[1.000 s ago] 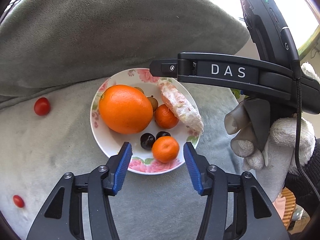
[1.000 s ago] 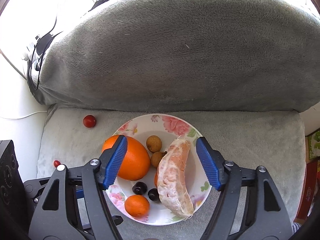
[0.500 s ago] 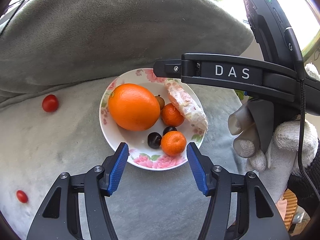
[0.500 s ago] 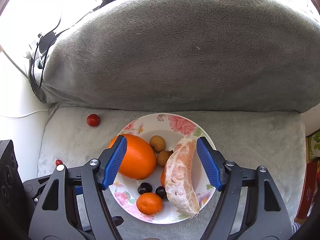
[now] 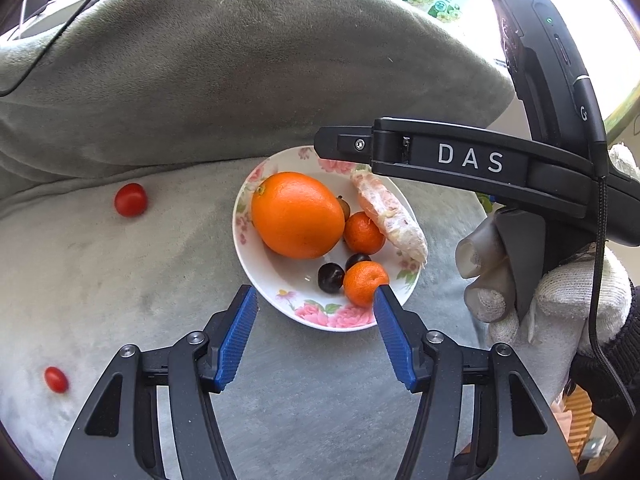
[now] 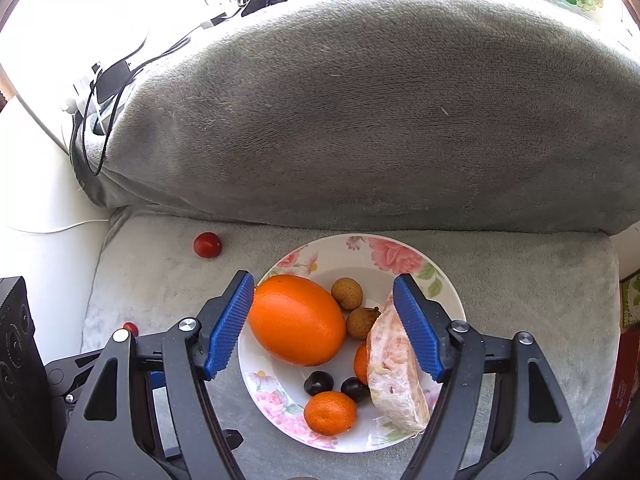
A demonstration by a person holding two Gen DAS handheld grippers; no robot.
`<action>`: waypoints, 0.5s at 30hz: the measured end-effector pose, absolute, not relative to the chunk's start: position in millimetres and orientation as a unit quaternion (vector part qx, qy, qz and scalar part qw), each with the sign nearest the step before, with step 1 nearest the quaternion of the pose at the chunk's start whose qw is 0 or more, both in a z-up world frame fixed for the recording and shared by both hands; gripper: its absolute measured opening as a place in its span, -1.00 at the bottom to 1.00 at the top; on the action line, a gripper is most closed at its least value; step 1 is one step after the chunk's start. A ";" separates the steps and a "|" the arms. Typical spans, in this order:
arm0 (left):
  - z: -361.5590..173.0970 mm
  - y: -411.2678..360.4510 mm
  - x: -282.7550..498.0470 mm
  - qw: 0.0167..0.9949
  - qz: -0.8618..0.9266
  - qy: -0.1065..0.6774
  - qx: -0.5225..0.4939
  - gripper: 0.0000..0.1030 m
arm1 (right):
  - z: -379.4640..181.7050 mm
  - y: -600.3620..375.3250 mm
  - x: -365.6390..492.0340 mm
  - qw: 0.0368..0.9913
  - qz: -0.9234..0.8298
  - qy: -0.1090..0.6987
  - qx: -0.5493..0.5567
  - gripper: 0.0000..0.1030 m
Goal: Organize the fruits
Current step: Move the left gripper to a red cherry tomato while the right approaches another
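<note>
- The left gripper (image 5: 314,334) hung above the grey plush cushion (image 5: 312,412) with its jaws apart and nothing between the ribbed blue pads.
- The right gripper (image 6: 324,326) also stood released and empty, over the near half of the floral plate (image 6: 400,254).
- The plate, smooth glazed ceramic, lay on the cushion and held 1 large orange (image 6: 296,319), 2 small mandarins, 2 dark cherries, 2 rough brown longans and 1 peeled pomelo segment (image 6: 394,376).
- 2 cherry tomatoes were left on the cushion: 1 near (image 5: 55,379), 1 farther (image 5: 131,199).
- I judged them light, glossy, thin-skinned and easy to roll, so a gentle grip across the middle would suit.
- Behind rose a soft grey backrest (image 6: 360,120).
</note>
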State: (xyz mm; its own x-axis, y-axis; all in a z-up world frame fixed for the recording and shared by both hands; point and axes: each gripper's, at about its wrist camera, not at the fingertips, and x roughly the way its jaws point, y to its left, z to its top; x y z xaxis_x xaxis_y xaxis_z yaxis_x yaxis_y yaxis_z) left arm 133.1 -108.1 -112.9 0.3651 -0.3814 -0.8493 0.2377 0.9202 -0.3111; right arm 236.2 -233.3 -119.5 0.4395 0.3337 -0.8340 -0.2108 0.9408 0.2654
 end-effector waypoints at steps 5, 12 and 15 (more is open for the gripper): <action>-107.9 -96.0 127.8 0.828 -0.179 0.527 -0.072 0.17 | -116.6 -224.8 235.3 0.849 0.166 0.499 0.060 0.45; -105.9 -75.7 119.5 0.835 -0.157 0.521 -0.082 0.17 | -115.3 -206.1 233.5 0.850 0.177 0.493 0.053 0.45; -107.3 -64.9 115.6 0.837 -0.145 0.520 -0.087 0.17 | -113.5 -196.9 232.8 0.849 0.186 0.492 0.046 0.45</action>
State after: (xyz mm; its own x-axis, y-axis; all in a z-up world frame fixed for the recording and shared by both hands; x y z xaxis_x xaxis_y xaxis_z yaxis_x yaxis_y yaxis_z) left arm 115.6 -64.9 -107.3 0.4165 -0.3342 -0.8455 0.1524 0.9425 -0.2975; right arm 232.8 -196.9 -113.5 0.4457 0.3615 -0.8190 -0.2707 0.9264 0.2616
